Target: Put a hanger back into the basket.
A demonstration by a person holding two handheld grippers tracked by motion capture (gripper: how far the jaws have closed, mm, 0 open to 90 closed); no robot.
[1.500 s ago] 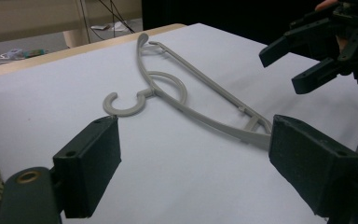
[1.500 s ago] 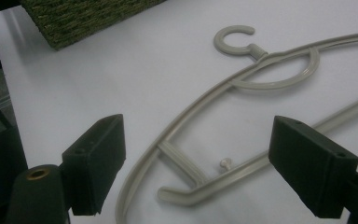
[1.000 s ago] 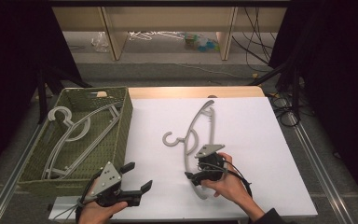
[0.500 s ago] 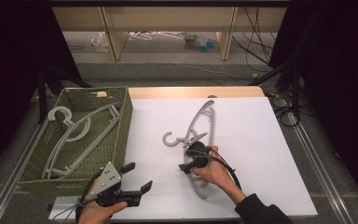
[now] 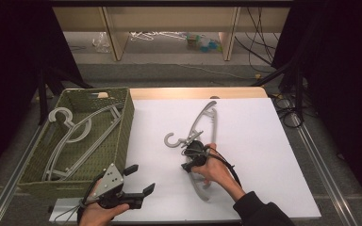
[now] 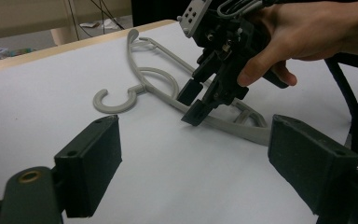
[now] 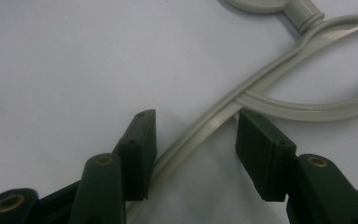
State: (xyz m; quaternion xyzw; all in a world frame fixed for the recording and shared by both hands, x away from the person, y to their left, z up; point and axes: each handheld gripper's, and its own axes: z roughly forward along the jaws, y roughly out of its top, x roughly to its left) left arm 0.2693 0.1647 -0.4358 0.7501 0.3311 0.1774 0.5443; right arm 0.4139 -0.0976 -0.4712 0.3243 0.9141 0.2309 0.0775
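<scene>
With the grey hanger [image 5: 199,136] lying flat mid-table and the right gripper [image 7: 193,149] just closing, half-open jaws astride its thin arm without pinching it yet, the bar risked slipping sideways or the pads scraping the table [image 5: 264,141], while the left gripper [image 5: 139,181] waited open and empty near the basket [image 5: 122,127].

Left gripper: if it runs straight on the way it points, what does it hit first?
Probably the grey hanger on the white table, at the arm lying across its line, with the right gripper just above that spot. The left gripper is open with bare table before it. Depth is unclear, so which comes first is uncertain.
</scene>
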